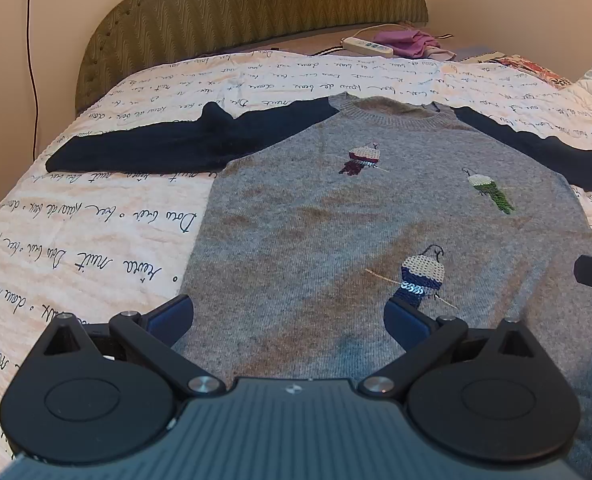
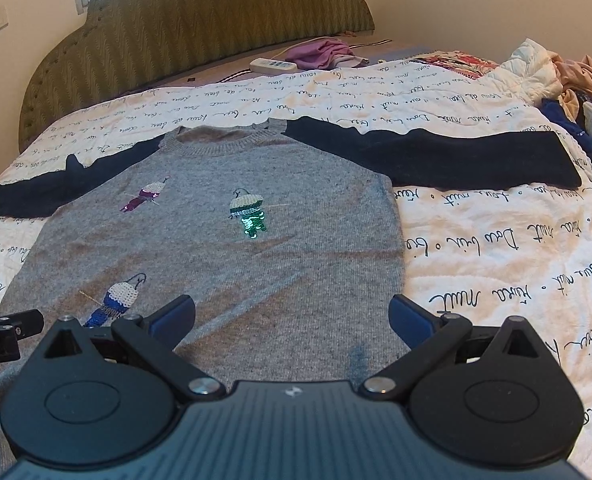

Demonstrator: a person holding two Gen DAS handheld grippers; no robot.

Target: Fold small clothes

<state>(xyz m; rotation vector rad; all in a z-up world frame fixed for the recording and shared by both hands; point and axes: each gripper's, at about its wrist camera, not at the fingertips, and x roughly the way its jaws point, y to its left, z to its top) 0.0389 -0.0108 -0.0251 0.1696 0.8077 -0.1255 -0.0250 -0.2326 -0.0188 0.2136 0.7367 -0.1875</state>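
A small grey sweater (image 1: 336, 216) (image 2: 216, 256) with dark navy sleeves and three sequinned birds lies flat, front up, on the bed, neck toward the headboard. Its left sleeve (image 1: 144, 144) and right sleeve (image 2: 468, 156) are spread out sideways. My left gripper (image 1: 288, 316) hovers open over the lower left part of the sweater, holding nothing. My right gripper (image 2: 292, 316) stands open above the lower right part, near the sweater's right edge, also holding nothing. Each gripper's tip shows at the edge of the other's view.
A white quilt with black script (image 1: 96, 248) (image 2: 496, 264) covers the bed. A green padded headboard (image 1: 256, 8) stands behind. A white power strip (image 1: 366, 45) and purple cloth (image 1: 406, 42) lie near it. A heap of clothes (image 2: 576, 88) sits at the far right.
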